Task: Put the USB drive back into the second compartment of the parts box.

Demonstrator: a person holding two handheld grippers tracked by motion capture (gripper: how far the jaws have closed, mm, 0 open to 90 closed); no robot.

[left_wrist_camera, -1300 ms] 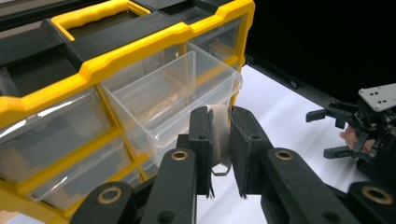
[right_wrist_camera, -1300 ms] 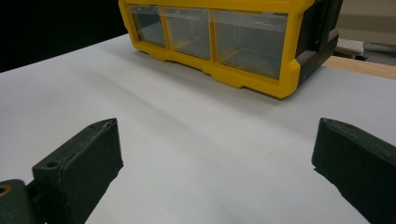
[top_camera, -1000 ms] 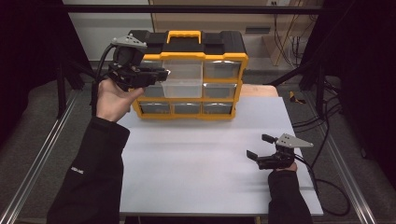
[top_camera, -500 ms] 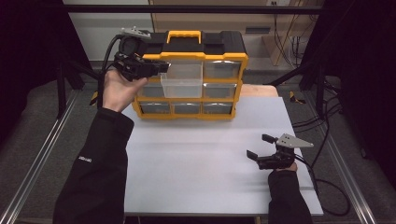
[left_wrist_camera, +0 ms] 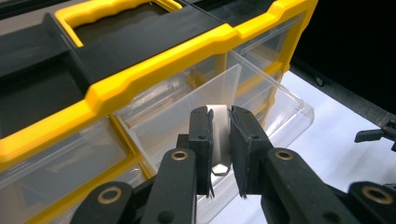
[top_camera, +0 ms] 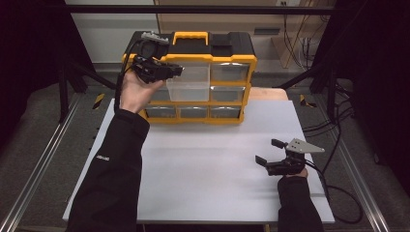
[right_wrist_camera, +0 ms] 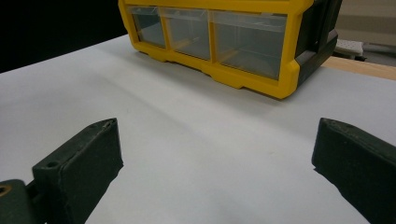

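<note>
A: Left hand-held gripper (left_wrist_camera: 219,154) — how wide?
B: Narrow, clamped on a small silvery metal piece (left_wrist_camera: 218,135) standing upright between the pads. Raised at the far left of the worktop (top_camera: 203,169), in front of the yellow organiser (top_camera: 193,77), just by its upper tier.
A: Touching the box?
B: Hard to say. Held right over the clear drawer (left_wrist_camera: 261,107) pulled out of the upper row; whether the metal piece meets the drawer wall — cannot tell.
A: And the right hand-held gripper (top_camera: 273,155)?
B: Wide apart, nothing between the pads. Low at the near right of the worktop, pointed towards the organiser (right_wrist_camera: 233,42), well apart from it.
A: Edges to mind?
B: Drawer front jutting out towards the near side beyond the organiser's face; yellow top rim (left_wrist_camera: 154,70) just above and to the left of the held piece. Bottom row of small drawers (top_camera: 193,112) all shut flush.
A: Open room?
B: Plenty — broad bare white surface between organiser and right hand-held gripper, stretching to the near edge. Right edge of the worktop close beside the right hand (top_camera: 290,174); cable trailing off that side.
</note>
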